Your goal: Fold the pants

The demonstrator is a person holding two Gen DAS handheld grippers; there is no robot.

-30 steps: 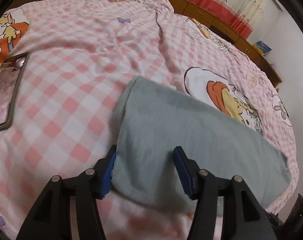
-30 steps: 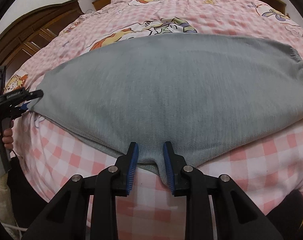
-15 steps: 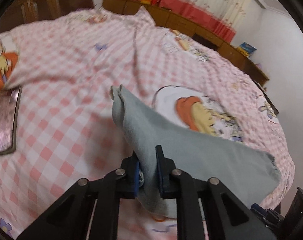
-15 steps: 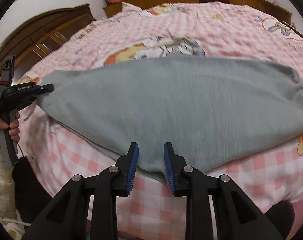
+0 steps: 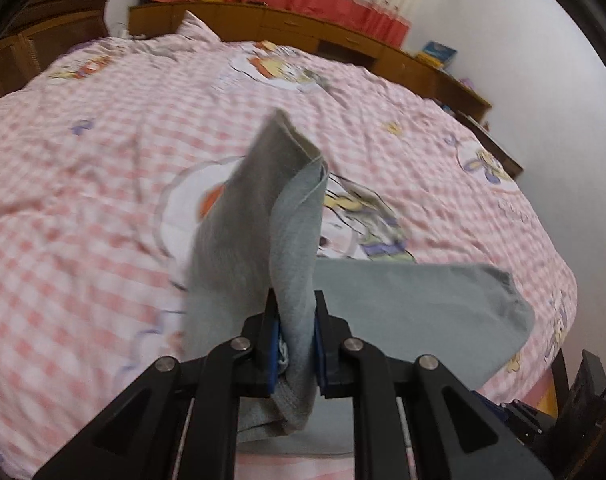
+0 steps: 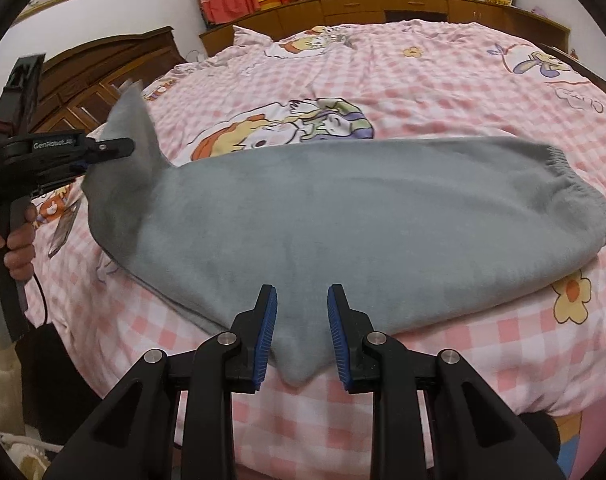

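Observation:
Grey pants (image 6: 343, 216) lie folded lengthwise across the pink checked bed, waistband (image 6: 583, 200) at the right. My left gripper (image 5: 295, 344) is shut on the leg end of the pants (image 5: 263, 216) and holds it lifted above the bed. That gripper also shows in the right wrist view (image 6: 111, 148), with the raised cuff standing up. My right gripper (image 6: 302, 332) is open, its fingers on either side of the crotch corner of the pants (image 6: 299, 364) near the bed's front edge, not pinching it.
The bed cover (image 6: 423, 80) has cartoon prints. A phone (image 6: 63, 228) lies on the bed at the left under the raised cuff. Wooden cabinets (image 6: 383, 8) and red curtains line the far wall; a wooden headboard (image 6: 103, 72) is at the left.
My left gripper closed on the leg end and has lifted it up off the bed. My right gripper has opened wider around the crotch corner and pulled back a little.

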